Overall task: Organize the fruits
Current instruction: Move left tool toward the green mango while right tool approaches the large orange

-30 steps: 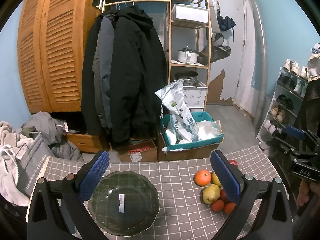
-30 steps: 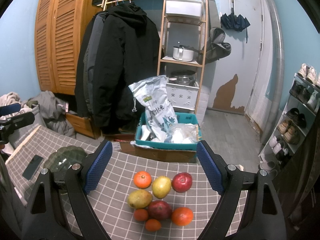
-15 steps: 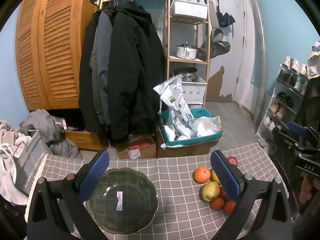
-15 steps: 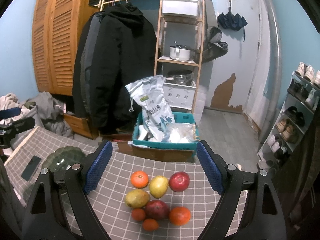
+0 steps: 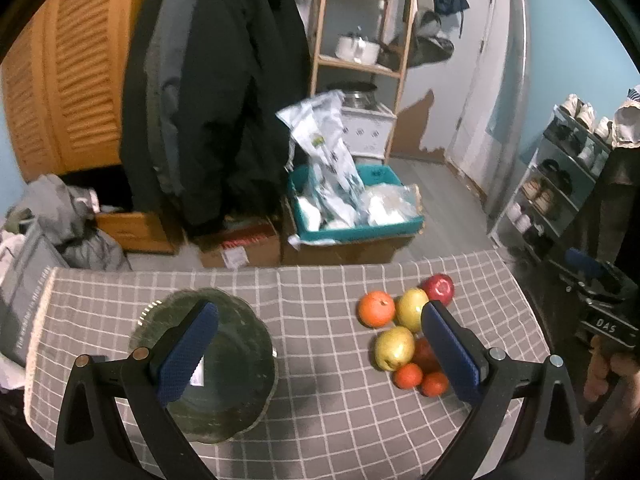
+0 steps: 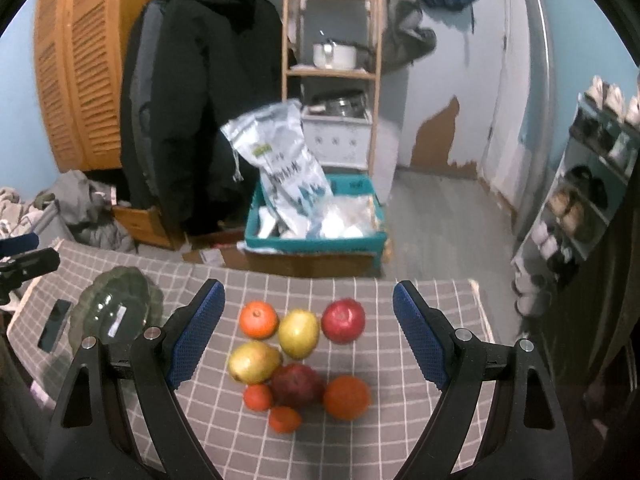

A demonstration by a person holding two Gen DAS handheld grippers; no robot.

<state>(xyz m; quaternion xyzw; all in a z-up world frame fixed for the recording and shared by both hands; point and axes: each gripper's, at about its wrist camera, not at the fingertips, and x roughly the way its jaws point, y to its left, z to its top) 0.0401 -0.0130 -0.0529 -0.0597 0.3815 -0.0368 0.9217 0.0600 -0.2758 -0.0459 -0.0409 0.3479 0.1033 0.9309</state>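
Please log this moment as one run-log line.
left gripper: open, empty | right gripper: open over fruit pile | bowl: empty

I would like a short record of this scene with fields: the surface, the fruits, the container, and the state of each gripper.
surface: table with grey checked cloth
fruits: seven in one cluster, apart from the bowl; red apple, dark red apple, two yellow pears, three or so oranges
container: green glass bowl, no fruit inside
left gripper: open, holding nothing
right gripper: open, above the fruits
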